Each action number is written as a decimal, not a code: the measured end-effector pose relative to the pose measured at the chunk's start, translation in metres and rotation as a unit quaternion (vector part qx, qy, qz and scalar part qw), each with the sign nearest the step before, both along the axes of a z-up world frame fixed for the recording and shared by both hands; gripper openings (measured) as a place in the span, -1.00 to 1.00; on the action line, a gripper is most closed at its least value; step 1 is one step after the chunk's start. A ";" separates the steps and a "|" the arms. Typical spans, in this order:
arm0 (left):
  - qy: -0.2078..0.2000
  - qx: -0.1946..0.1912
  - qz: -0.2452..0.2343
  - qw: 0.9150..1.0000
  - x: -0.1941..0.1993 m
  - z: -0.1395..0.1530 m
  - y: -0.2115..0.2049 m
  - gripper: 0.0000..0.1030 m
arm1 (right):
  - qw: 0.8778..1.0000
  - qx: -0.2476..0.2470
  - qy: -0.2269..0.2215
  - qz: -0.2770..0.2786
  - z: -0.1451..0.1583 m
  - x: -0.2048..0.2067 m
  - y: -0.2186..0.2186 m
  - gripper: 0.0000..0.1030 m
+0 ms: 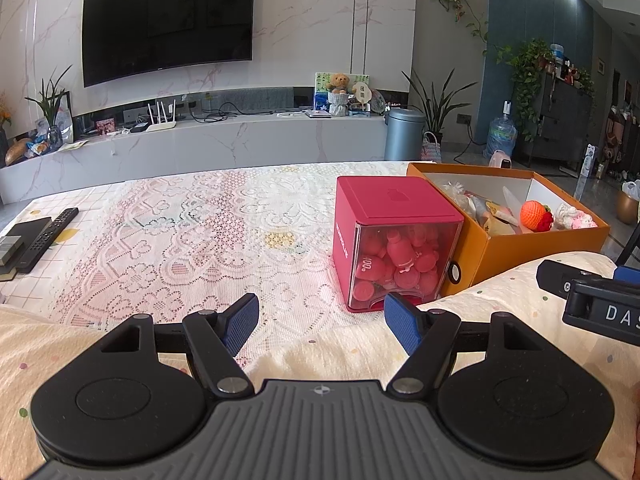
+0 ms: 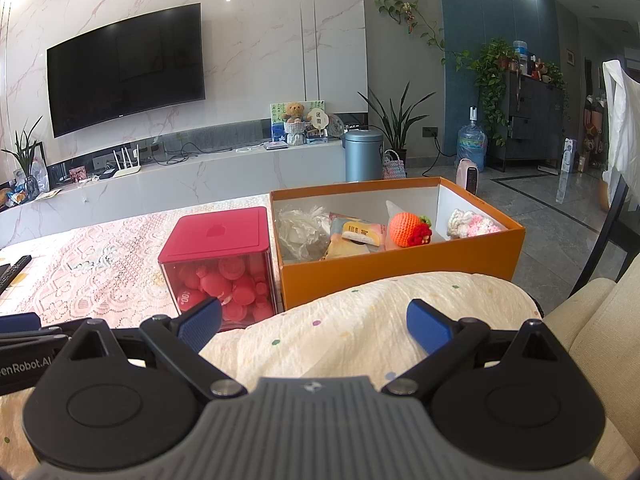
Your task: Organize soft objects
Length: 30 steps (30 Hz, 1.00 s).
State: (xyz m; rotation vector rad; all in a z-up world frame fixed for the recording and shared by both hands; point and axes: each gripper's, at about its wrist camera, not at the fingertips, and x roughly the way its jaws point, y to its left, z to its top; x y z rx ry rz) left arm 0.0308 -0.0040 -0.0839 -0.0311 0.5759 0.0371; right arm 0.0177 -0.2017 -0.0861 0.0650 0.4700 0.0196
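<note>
Lace-covered table, orange box base hidden behind dotted cushion, left gripper and right gripper wide, empty.

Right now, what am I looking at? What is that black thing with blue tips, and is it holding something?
These are two hand-held grabbing tools, one per hand, each with a camera looking forward along its jaws. The left gripper shows in one picture and the right gripper in the other. Both have their blue-padded jaws spread and hold nothing. Just below them lies a cream dotted cushion. On the lace tablecloth stand a red box full of red toys and, touching it, an open orange box with soft things inside, among them an orange crocheted ball. A remote control lies far left.
</note>
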 end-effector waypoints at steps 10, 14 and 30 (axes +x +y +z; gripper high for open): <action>-0.002 0.002 0.000 1.000 -0.001 0.001 -0.002 0.64 | 1.000 0.000 0.001 0.000 0.000 0.000 0.000 0.89; -0.002 0.002 0.000 1.000 -0.001 0.001 -0.002 0.64 | 1.000 -0.001 0.001 0.001 -0.002 -0.001 0.000 0.89; -0.003 -0.001 0.000 1.000 -0.001 0.003 -0.002 0.64 | 1.000 -0.001 0.002 0.001 -0.001 -0.001 0.000 0.89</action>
